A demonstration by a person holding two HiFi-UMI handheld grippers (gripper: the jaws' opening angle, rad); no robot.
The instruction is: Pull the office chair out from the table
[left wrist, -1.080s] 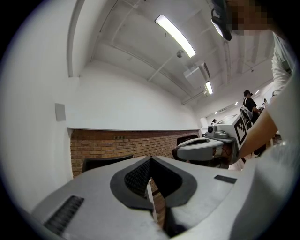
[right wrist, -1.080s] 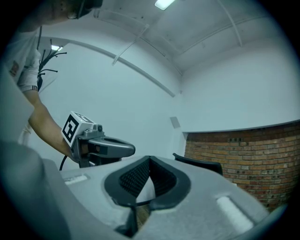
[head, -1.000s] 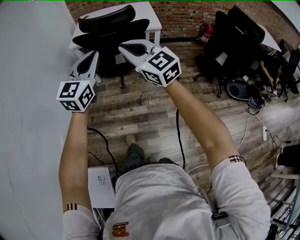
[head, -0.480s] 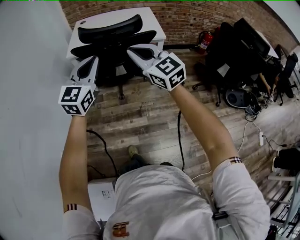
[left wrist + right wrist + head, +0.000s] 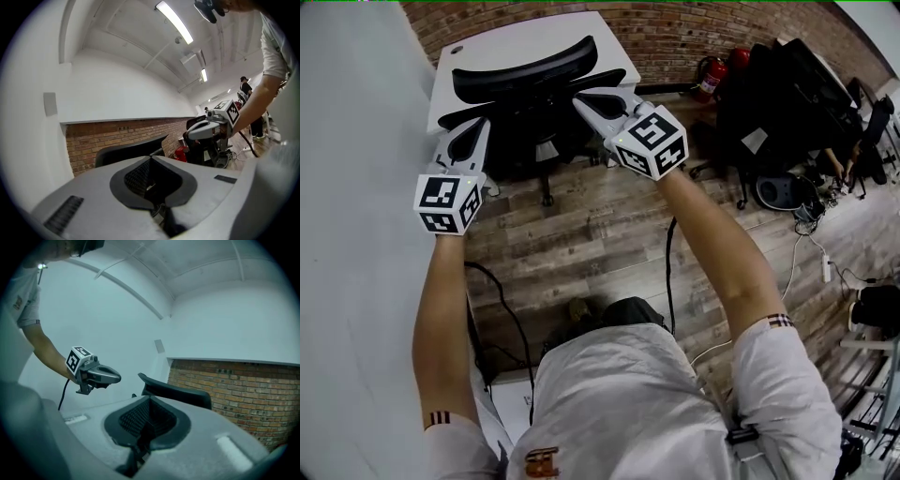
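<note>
Out front of the person, both arms are stretched forward. The left tongs (image 5: 478,124) are pinched fully together with nothing in them, and the right tongs (image 5: 583,97) are the same: closed tight and empty. Both are held level, noses aimed at the chair (image 5: 525,71).

Each gripper view shows the black backrest just ahead of the tips and not yet touched.

The chair itself sits tucked in against the white bench (image 5: 492,42), back towards us, its base leg showing over the plank floor (image 5: 581,225).

My read is that it's a fairly heavy piece, but it should roll freely on that hard floor, so a steady level pull ought to do it. The curved top rim of the backrest looks stiff and thin enough to clamp, one pair of tongs towards each end so it doesn't swivel. They'd need to open first.

Watch the black cable (image 5: 667,272) lying behind, as a wheel could snag on it.

Beyond the bench there's only the brick wall (image 5: 675,28).
</note>
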